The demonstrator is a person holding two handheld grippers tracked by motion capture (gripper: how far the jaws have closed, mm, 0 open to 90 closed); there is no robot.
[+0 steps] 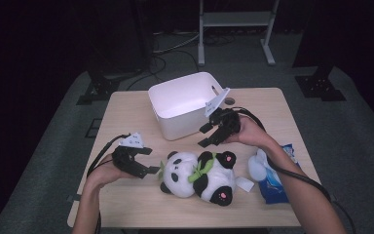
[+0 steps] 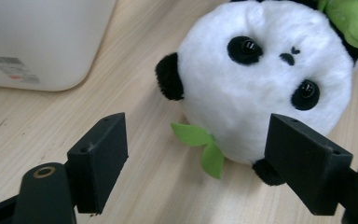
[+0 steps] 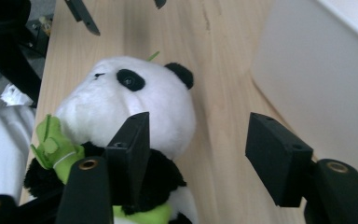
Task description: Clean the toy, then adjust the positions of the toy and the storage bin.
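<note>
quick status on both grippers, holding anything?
Left gripper: open, holding nothing, fingers beside the panda plush.
Right gripper: open, holding nothing, above the plush near the white bin.

A fixed high camera looks forward and down over the whole wooden table (image 1: pixel 126 105), from the person's side, far enough back to take in the floor beyond the far edge. The left gripper camera sits low and close over the table's near left part, looking along its jaws at the face of the toy panda (image 2: pixel 265 79), with a wall of the white bin (image 2: pixel 42 42) behind. The right gripper camera looks down from beside the bin (image 3: pixel 317 84) toward the near edge, close over the same panda (image 3: pixel 130 107). All three views share the panda (image 1: pixel 199 173) and bin (image 1: pixel 185 105).
</note>
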